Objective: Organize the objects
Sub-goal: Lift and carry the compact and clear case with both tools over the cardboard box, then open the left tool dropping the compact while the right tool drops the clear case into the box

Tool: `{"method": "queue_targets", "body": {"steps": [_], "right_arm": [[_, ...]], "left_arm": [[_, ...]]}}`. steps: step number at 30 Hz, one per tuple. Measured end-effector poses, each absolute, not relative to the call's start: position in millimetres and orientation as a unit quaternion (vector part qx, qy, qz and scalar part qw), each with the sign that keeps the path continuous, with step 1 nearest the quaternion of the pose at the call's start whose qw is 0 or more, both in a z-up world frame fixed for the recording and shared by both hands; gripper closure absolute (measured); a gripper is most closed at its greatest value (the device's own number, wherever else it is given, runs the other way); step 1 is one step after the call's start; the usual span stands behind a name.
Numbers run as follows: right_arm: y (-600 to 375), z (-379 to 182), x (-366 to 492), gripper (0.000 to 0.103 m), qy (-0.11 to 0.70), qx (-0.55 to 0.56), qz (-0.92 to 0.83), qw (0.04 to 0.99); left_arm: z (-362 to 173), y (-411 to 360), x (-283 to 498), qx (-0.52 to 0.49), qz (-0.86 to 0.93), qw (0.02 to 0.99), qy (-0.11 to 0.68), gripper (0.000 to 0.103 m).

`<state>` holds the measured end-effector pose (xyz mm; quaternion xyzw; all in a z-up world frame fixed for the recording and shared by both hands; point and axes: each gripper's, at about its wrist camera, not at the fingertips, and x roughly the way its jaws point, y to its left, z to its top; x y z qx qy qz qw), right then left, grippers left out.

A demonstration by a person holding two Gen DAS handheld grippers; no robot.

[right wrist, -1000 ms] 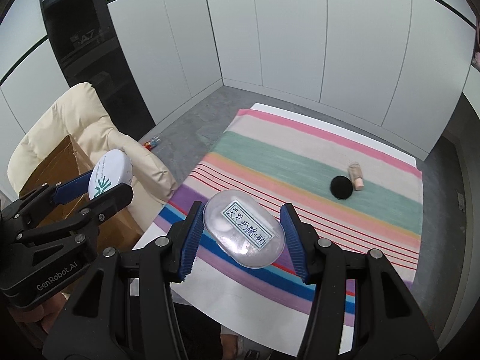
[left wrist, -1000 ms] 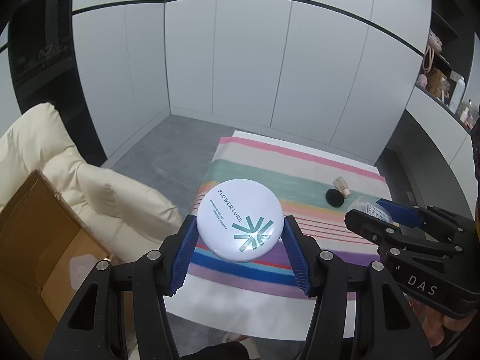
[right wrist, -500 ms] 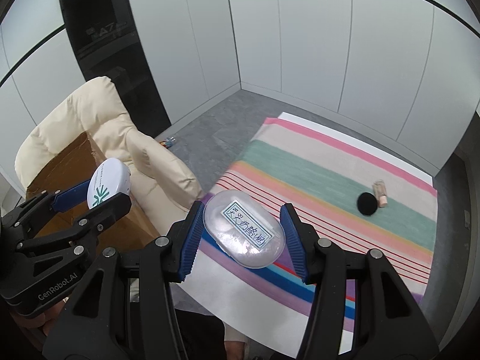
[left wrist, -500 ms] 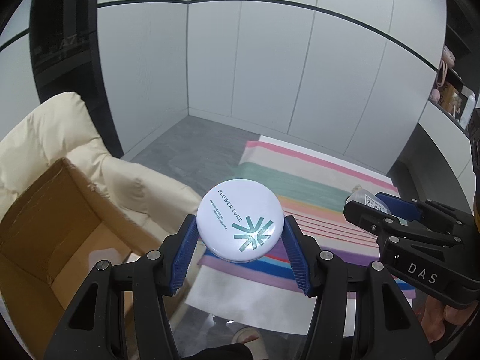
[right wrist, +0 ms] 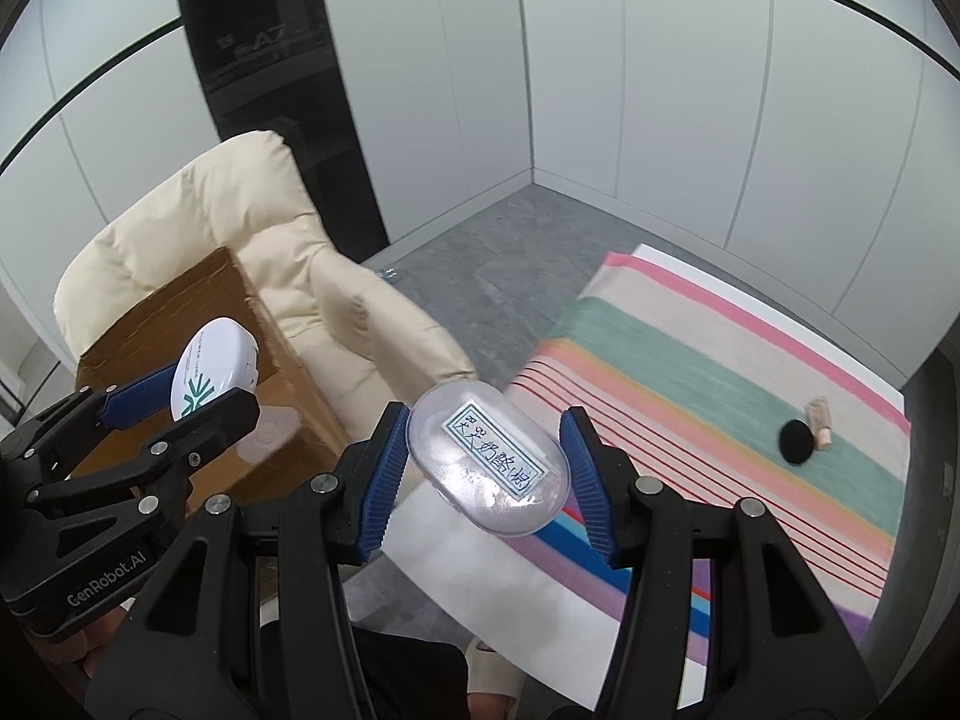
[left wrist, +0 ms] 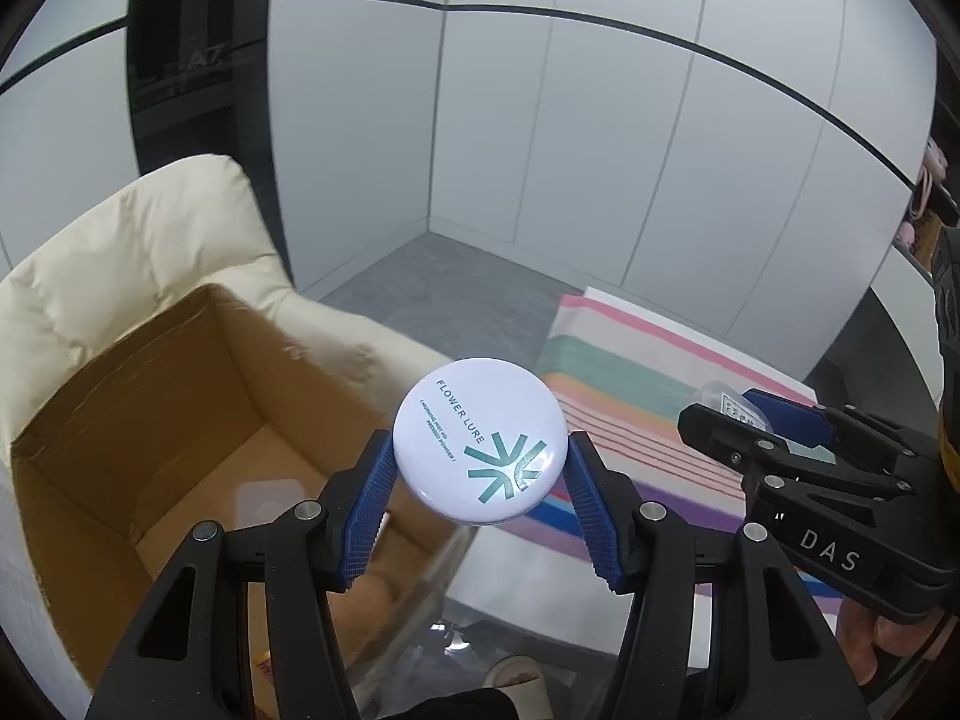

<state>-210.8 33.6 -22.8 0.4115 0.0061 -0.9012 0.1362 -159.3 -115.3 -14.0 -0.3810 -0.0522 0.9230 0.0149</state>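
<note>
Gripping compact (left wrist: 480, 441) and case (right wrist: 487, 457)

White panelled corner around me, grey floor below

My left wrist view is ringed by tall white wall panels (left wrist: 540, 138) crossed by a thin dark band, meeting in a corner at frame centre. A black glossy column (left wrist: 198, 60) stands at upper left. Grey stone-look floor (left wrist: 456, 294) fills the middle. A cream padded armchair (left wrist: 138, 252) sits at left, and shelving (left wrist: 927, 192) shows at the far right edge. Light is even and soft, with no hard shadows that I can see.
</note>
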Motion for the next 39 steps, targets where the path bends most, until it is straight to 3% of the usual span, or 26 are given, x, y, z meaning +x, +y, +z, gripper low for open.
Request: {"method": "queue_targets", "body": {"steps": [37,39], "right_arm": [[-134.3,-19.3,-188.4,0.049,0.075,0.4,-0.875,0.263],[-139.4,-21.1,-188.5,0.049,0.078,0.403,-0.873,0.264]], "left_arm": [[-18.5,-249.8,-95.4,-0.386,0.912,-0.114,-0.079,0.044],[-18.1,-251.5,-91.9,-0.381,0.915,-0.116,-0.069,0.037]]}}
